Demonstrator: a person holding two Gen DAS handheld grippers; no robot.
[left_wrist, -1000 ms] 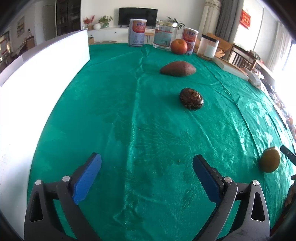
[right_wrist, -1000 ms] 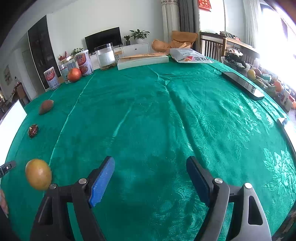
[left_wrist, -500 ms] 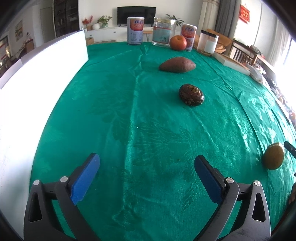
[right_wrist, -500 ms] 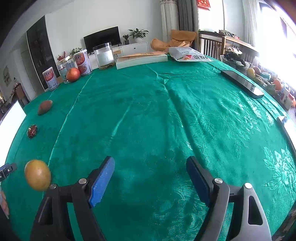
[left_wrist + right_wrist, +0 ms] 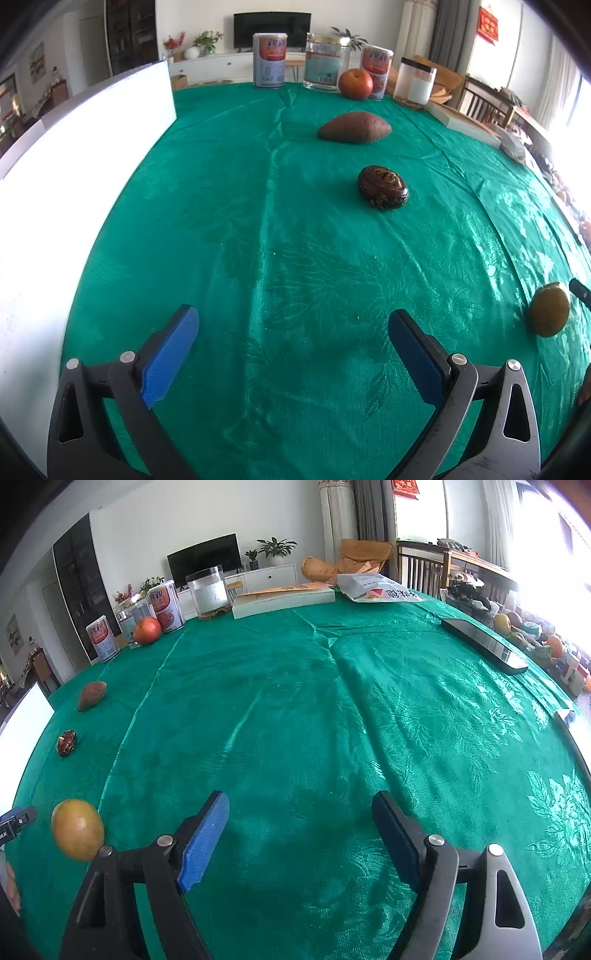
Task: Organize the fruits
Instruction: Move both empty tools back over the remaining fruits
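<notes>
Green patterned cloth covers the desk (image 5: 258, 184); both the left gripper (image 5: 293, 332) and right gripper (image 5: 299, 823) gape wide, empty. Round yellow-green fruit (image 5: 77, 829) sits at 9 o'clock of the right gripper.

Both cameras sit low, looking across the green-clothed table (image 5: 258, 221). Both see the round yellow fruit (image 5: 77, 829), with the left camera nearer the wrinkly dark brown fruit (image 5: 383, 187).
</notes>
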